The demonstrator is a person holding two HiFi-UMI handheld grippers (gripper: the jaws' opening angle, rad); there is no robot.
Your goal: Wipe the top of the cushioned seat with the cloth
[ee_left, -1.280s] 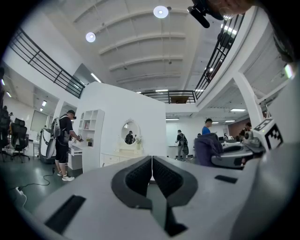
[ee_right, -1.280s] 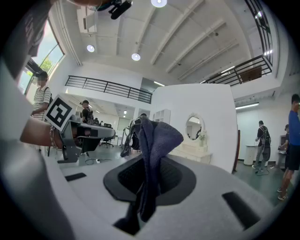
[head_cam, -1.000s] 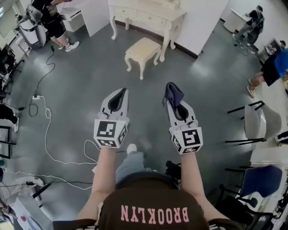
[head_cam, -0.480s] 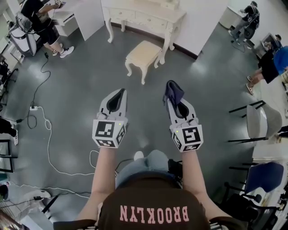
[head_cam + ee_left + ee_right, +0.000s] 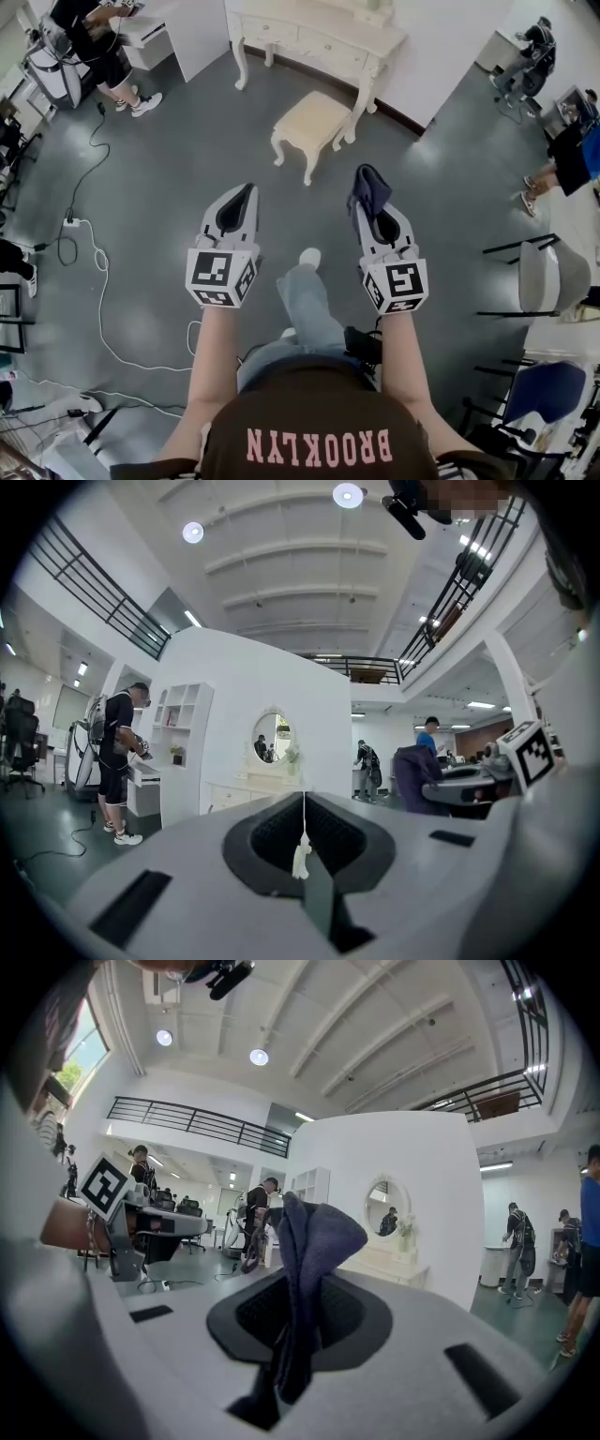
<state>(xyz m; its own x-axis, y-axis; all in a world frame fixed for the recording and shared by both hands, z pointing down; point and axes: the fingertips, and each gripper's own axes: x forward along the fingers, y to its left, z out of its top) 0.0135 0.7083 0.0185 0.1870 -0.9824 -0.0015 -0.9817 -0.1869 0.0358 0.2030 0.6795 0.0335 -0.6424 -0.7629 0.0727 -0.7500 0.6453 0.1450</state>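
The right gripper (image 5: 298,1330) is clamping its jaws on a dark blue cloth (image 5: 314,1232), whose loose fold is sticking up past the tips. The left gripper (image 5: 303,808) is pressing its jaws together on nothing but a wisp of white thread (image 5: 300,860). Both are hanging over the grey floor (image 5: 169,187), well apart from the cushioned seat (image 5: 321,117), which is standing ahead beside the white desk (image 5: 319,37). Wiping well probably means closing in, lowering the right gripper, and laying that free fold flat on the seat top.
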